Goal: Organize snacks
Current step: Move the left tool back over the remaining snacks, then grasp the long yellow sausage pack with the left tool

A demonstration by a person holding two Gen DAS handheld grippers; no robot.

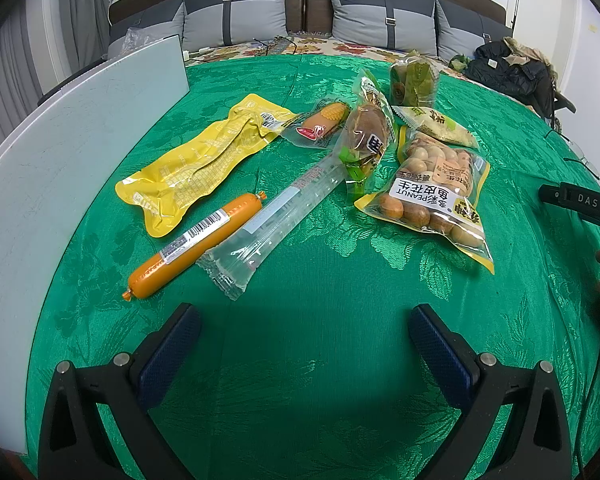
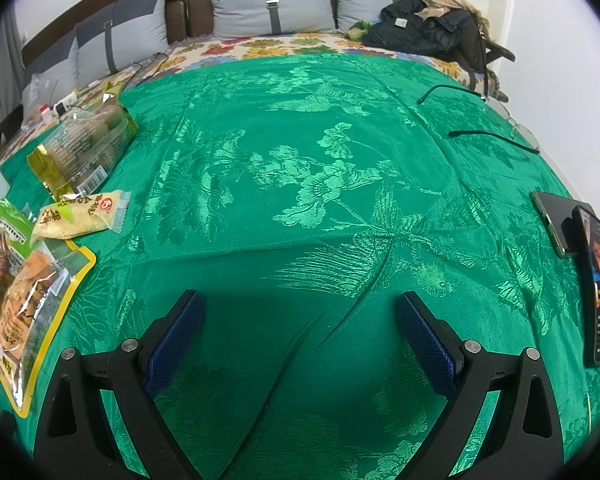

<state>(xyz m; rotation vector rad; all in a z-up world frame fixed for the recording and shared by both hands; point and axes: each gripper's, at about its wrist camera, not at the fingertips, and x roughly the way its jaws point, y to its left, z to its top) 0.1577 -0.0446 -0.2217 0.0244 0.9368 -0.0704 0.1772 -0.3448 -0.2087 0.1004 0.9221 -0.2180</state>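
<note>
- Nearest the left wrist camera, the left gripper (image 1: 304,326) hangs over bare green tablecloth (image 1: 320,280) with its jaws spread wide and nothing between them.
- Likewise the right gripper (image 2: 300,312) is spread wide and empty, over a bare stretch of cloth well apart from the snacks.
- Scattered ahead of the left gripper lie an orange sausage (image 1: 194,240), a clear long packet (image 1: 272,212), a yellow pouch (image 1: 200,168), a corn sausage (image 1: 320,122) and a peanut bag (image 1: 436,196).
- None looks grouped or stowed; a white board (image 1: 60,152) stands to the left.
- Judging by this, sorting has hardly begun; every snack remains.
</note>
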